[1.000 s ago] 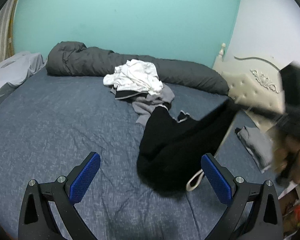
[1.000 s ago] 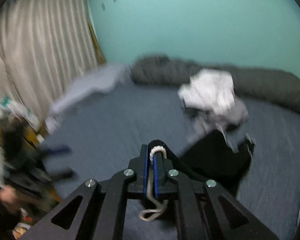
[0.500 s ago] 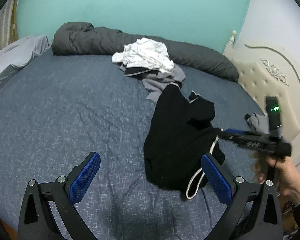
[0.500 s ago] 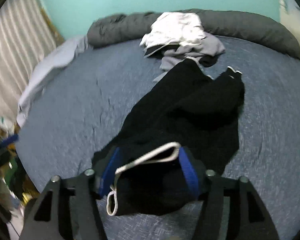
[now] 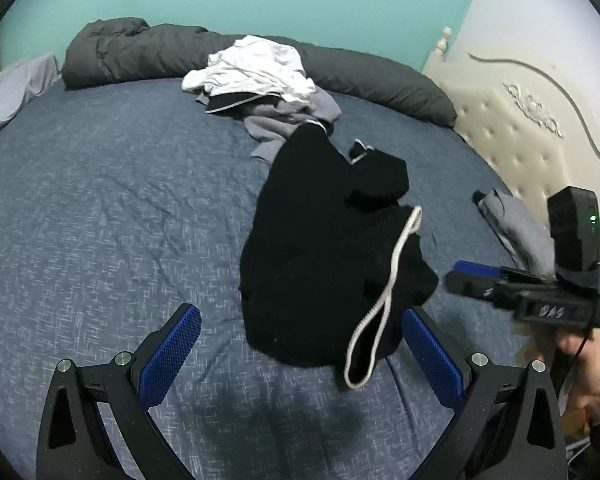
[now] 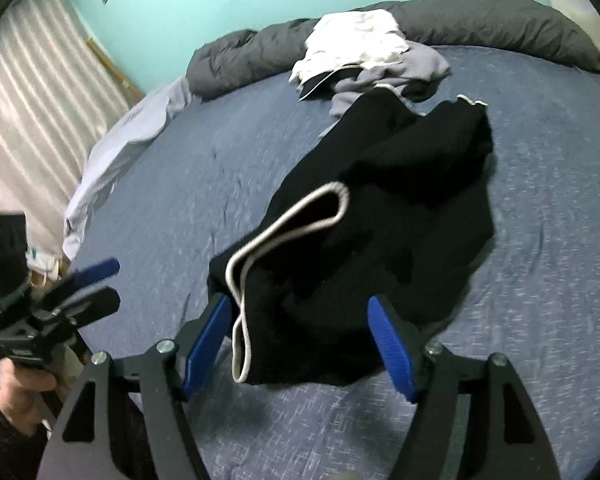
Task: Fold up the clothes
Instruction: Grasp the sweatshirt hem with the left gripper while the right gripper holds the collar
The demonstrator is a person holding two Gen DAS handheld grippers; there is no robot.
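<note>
Lying crumpled near the bed's (image 5: 100,208) front edge, the black garment (image 5: 324,248) has a white cord (image 5: 384,280) looped over it. Both the left gripper (image 5: 300,356) and the right gripper (image 6: 300,344) hover at its near end, jaws spread and empty. It looks soft, light and limp, so it will sag; pinch the hem corners, not the cord, which would likely slide.

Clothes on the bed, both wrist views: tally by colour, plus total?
Black: 2, the black garment with white trim spread in front and a black piece in the pile.
White: 1, the white garment on top of the pile.
Grey: 2, the grey garment in the pile and a folded grey item near the headboard.
Total: 5 visible; the pile may hide more.
</note>
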